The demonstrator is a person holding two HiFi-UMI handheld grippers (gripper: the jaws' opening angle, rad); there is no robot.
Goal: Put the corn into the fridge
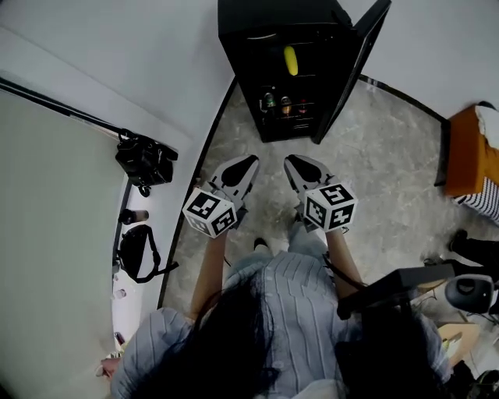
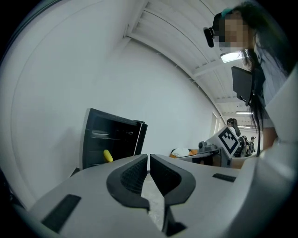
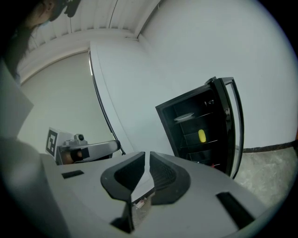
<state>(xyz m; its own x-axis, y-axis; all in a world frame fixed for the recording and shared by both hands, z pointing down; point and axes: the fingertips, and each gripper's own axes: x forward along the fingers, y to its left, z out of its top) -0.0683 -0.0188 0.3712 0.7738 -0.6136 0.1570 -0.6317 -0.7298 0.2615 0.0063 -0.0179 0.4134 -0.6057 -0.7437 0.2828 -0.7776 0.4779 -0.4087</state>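
Left gripper, right gripper closed; corn in fridge, long axis upright.

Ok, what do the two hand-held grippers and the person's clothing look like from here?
Both the left hand-held gripper and the right hand-held gripper have pale grey tapered shells with dark ribbed pads. Each carries a white cube printed with black square markers. The person wears a pale striped shirt.
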